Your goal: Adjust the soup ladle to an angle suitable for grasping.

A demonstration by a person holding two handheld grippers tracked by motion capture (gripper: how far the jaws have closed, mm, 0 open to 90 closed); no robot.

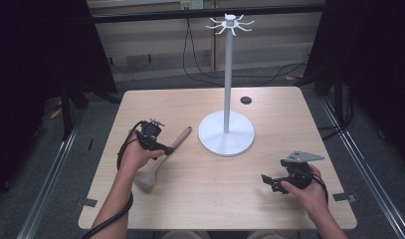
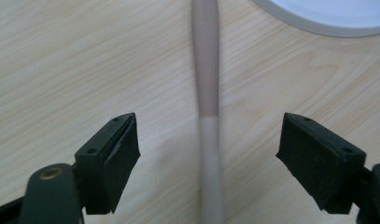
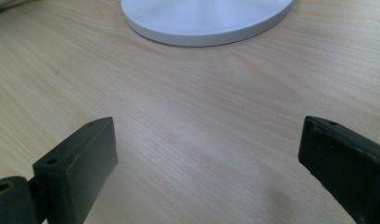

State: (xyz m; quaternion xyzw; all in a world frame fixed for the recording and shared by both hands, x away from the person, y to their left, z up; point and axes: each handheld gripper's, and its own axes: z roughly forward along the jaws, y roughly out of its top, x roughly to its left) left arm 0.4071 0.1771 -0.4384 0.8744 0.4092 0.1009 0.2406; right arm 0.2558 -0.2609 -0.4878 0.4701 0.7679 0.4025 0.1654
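A long spoon lies flat on the wooden table, its brownish handle end pointing toward the white stand and its pale bowl toward the near left. My left gripper hovers over the spoon's handle, open, one jaw on either side and neither touching it. My right gripper is open above bare wood at the near right, with nothing between its fingers. A white stand with a tall pole and hooked top sits mid-table.
The stand's round white base lies just beyond the spoon's handle end and ahead of the right gripper as the base. A small black disc sits at the far side of the table. Dark curtains flank both sides.
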